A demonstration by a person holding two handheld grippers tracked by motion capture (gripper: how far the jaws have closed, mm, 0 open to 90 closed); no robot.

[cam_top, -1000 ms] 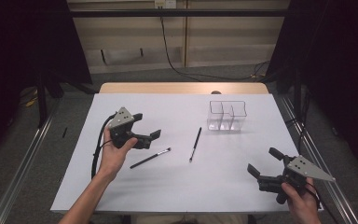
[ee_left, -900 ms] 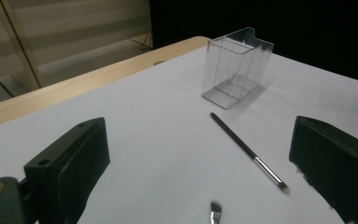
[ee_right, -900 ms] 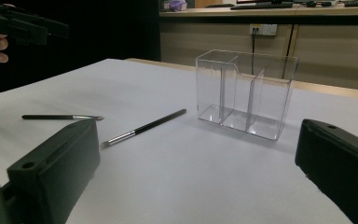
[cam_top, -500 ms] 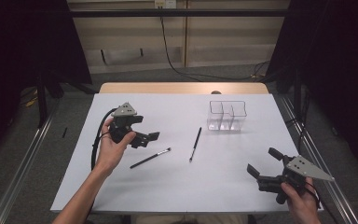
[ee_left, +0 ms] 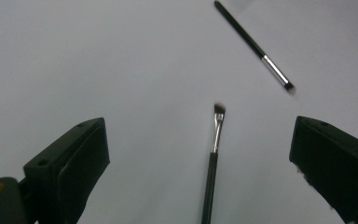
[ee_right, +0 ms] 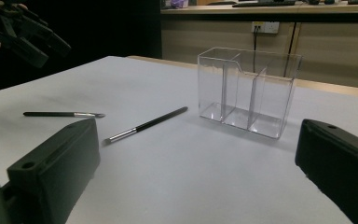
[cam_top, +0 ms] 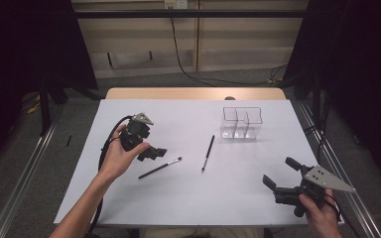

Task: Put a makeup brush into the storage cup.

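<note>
Two thin black makeup brushes lie on the white table. The nearer brush point(cam_top: 160, 167) point(ee_left: 213, 158) lies just below my left gripper point(cam_top: 151, 148) point(ee_left: 200, 135), whose jaws stand wide open above its bristle end, clear of it. The second brush point(cam_top: 208, 152) point(ee_left: 256, 44) point(ee_right: 144, 125) lies at mid-table. My right gripper point(cam_top: 281, 173) point(ee_right: 198, 140) hovers open and empty at the front right, facing a clear three-compartment organizer point(cam_top: 241, 122) point(ee_right: 247, 93). In the right gripper view, the left gripper point(ee_right: 18, 32) shows at the top left, above the nearer brush point(ee_right: 63, 114).
A white sheet covers the table point(cam_top: 178, 208), with a strip of bare wood point(cam_top: 193, 93) along the far edge. A black cable point(cam_top: 106, 153) loops from the left gripper down along the forearm. Metal rails point(cam_top: 25, 168) run beside the table on both sides.
My left gripper has tipped its jaws down toward the table and drawn in over the nearer brush. The right gripper, both brushes and the organizer have stayed put.
</note>
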